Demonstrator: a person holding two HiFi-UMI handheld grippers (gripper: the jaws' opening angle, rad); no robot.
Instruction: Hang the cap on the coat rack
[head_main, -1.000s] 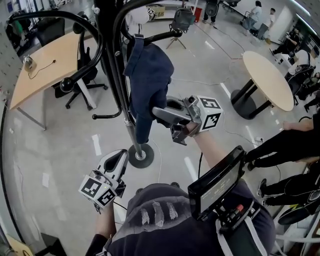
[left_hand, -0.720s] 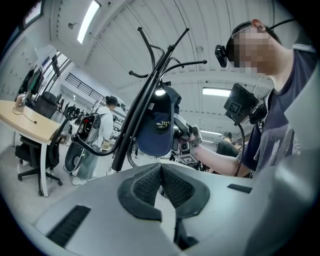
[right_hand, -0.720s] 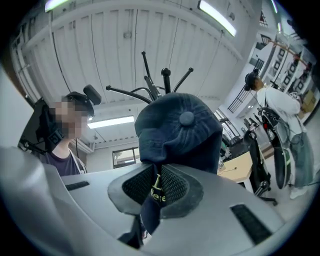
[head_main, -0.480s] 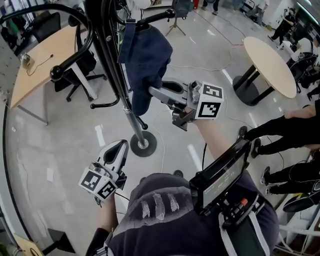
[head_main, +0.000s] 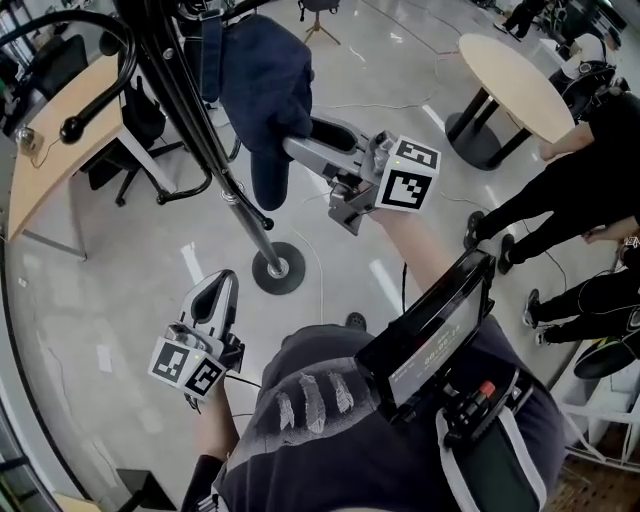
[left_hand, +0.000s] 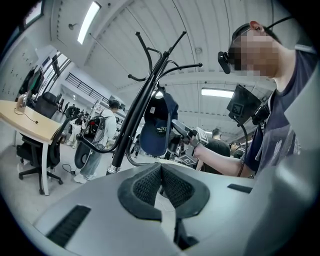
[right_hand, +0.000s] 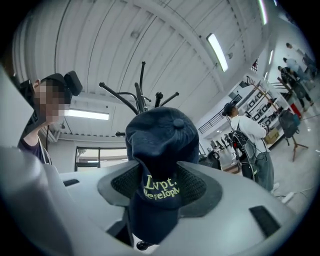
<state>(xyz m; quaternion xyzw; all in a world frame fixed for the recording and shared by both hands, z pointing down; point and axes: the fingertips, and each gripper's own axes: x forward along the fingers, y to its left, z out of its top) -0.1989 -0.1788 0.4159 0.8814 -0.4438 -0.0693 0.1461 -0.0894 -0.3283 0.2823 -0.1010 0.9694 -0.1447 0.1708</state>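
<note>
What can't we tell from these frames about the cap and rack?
- Hook under the cap: covered by the cap's cloth in head and right gripper views; too small in the left gripper view.
- Coat rack top: cut off by the head view's upper edge.
- Right claw: jaws apart, just been opening, cap between them; whether cloth brushes a pad is hidden by the cap's front.

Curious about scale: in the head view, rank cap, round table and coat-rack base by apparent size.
1. cap
2. round table
3. coat-rack base
The cap is nearer the camera, which likely inflates it.
</note>
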